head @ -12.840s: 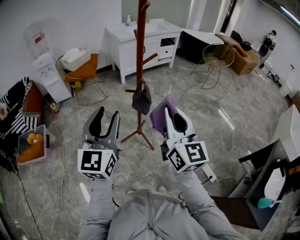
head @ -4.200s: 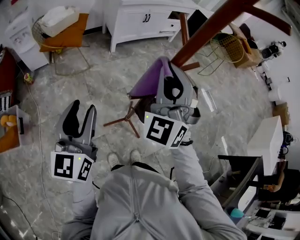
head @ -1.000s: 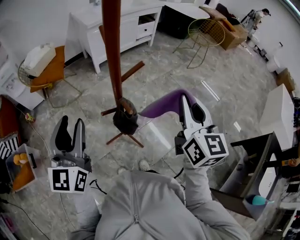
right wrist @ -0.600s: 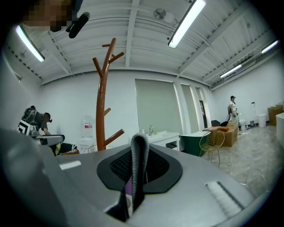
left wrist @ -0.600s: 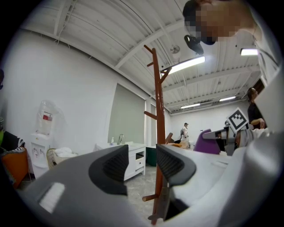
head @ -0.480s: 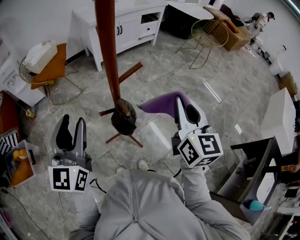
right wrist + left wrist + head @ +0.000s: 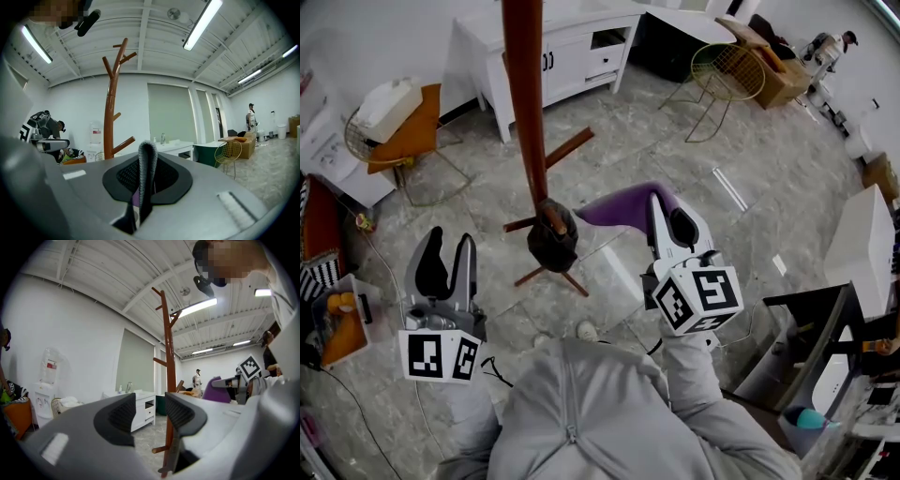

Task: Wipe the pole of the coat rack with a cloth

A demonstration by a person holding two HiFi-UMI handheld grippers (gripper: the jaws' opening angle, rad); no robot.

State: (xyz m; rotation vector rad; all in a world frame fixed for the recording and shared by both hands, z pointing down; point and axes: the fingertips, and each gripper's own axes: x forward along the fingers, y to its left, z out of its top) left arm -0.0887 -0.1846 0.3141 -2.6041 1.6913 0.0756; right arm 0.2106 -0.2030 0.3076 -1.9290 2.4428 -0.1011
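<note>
The right gripper [image 7: 662, 208] pinches the purple cloth [image 7: 617, 205] near the pole [image 7: 525, 112]; the left gripper [image 7: 448, 251], left of the pole, has its jaws apart and empty.

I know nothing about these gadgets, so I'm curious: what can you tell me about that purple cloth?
The purple cloth looks like soft, plain fabric. It is folded and pinched between the shut jaws of the right gripper. In the right gripper view its folded edge stands upright between the pads, grey there with a purple strip lower down. The free part juts out in the air toward the coat rack pole. The left gripper view shows it clear of the pole, touching only the gripper.
</note>
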